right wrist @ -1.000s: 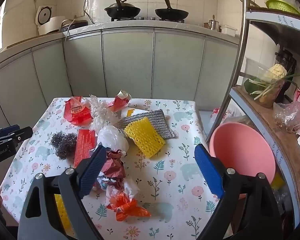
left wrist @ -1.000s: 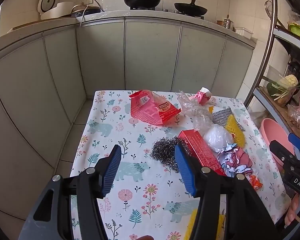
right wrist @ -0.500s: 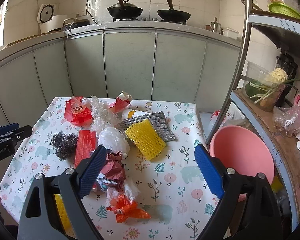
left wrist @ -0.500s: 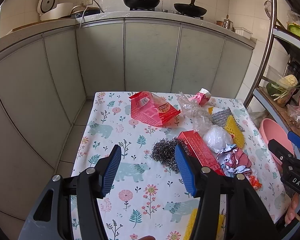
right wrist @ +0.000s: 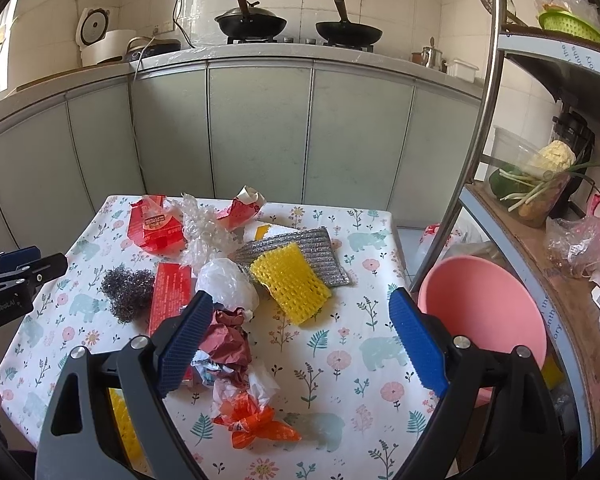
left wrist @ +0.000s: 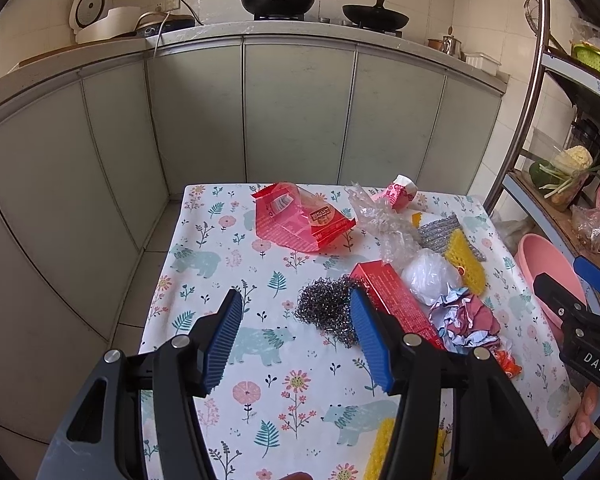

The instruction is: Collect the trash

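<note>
Trash pile [right wrist: 228,320] on floral table [right wrist: 340,360], pink basin [right wrist: 480,312] beside, both grippers [left wrist: 296,340] [right wrist: 296,344] spread wide, empty.

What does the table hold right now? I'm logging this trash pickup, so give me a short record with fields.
surface: table with floral cloth
left gripper: open, empty, above the cloth
right gripper: open, empty
trash: red wrapper, clear plastic, red box, crumpled paper, orange wrapper
cleaning items: steel wool, yellow sponge
nearby: pink basin
</note>
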`<state>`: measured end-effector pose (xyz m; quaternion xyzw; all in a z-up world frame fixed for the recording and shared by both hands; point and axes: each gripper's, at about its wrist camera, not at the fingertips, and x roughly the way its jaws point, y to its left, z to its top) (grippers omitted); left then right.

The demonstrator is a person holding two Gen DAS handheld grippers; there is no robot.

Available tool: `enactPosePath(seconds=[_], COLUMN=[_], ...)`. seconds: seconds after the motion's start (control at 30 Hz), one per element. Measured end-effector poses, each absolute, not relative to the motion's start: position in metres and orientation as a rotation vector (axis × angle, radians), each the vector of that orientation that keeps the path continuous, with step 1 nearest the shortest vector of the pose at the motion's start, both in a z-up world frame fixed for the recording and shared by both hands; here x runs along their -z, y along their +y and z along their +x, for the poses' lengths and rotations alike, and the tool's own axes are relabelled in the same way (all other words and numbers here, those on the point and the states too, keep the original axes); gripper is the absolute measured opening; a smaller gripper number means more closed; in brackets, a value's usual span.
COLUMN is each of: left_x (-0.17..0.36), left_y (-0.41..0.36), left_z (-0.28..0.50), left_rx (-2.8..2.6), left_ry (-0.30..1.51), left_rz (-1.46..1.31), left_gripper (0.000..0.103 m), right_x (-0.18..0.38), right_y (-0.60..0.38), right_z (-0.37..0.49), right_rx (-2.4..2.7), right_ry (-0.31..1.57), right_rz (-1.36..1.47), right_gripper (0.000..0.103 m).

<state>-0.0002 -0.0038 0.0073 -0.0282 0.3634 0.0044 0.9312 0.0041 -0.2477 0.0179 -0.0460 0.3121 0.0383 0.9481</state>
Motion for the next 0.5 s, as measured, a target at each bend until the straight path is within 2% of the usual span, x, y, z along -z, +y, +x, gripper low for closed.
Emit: enactPosePath(seconds=[0.5], left_x=[-0.0051], left_y=[-0.0035], left_z=[0.0001], left_rx=[-0.007], left_ry=[0.747], left_rz=[-0.054], left_gripper=[0.057], right_x=[-0.0162], right_y=[-0.2479], right_z=[0.0023], right_rx=[-0.076], right_ry=[0.625], right_rz=[-0.091], right_gripper=[0.09])
